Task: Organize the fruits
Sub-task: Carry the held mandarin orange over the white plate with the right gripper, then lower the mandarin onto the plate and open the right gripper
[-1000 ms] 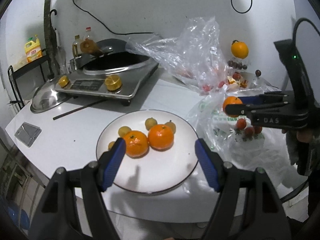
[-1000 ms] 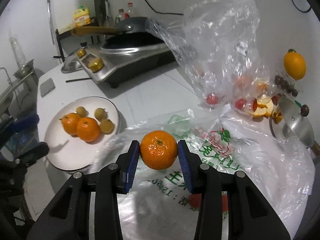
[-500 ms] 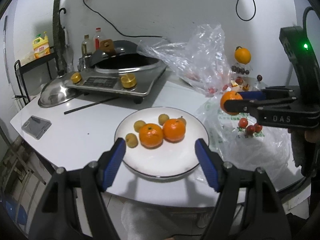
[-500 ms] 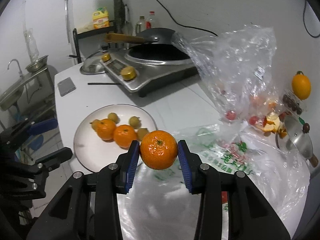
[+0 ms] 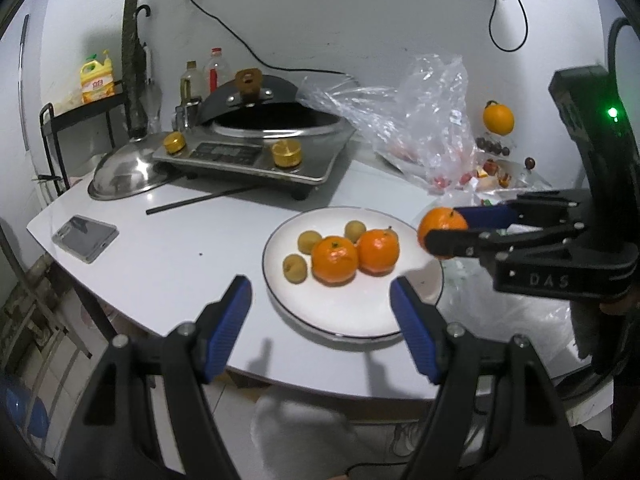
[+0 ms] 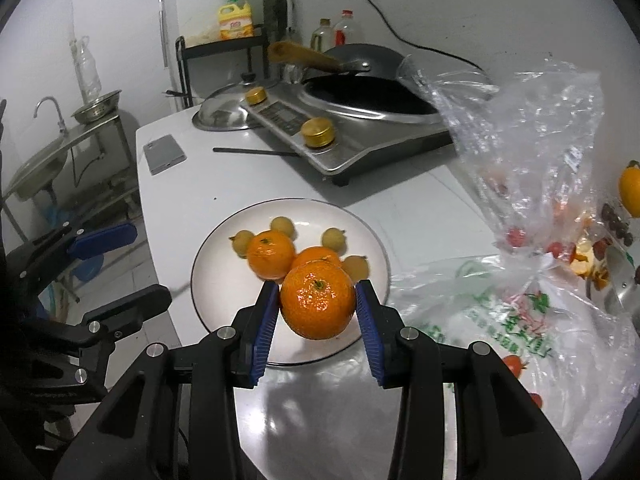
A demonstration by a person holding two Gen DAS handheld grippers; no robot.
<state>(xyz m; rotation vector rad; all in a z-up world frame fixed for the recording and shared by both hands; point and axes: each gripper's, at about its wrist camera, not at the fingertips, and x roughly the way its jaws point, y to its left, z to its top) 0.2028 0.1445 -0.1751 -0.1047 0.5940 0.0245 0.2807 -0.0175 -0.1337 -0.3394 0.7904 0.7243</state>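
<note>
Tangerine [image 6: 317,300] in right gripper [image 6: 317,312], above plate rim [image 6: 208,248]

You face a plain white wall [image 5: 360,20] with two sockets and dangling black cables [image 5: 508,12] — a white rounded tabletop [image 5: 180,256] runs below it. To your left stand a black metal rack [image 6: 216,52] and a steel sink [image 6: 36,160] — pale tiled floor underneath.

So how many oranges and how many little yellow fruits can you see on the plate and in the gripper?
Oranges on the plate: 2
Orange held in the right gripper: 1
Little yellow fruits on the plate: 4
Total: 7 fruits
</note>
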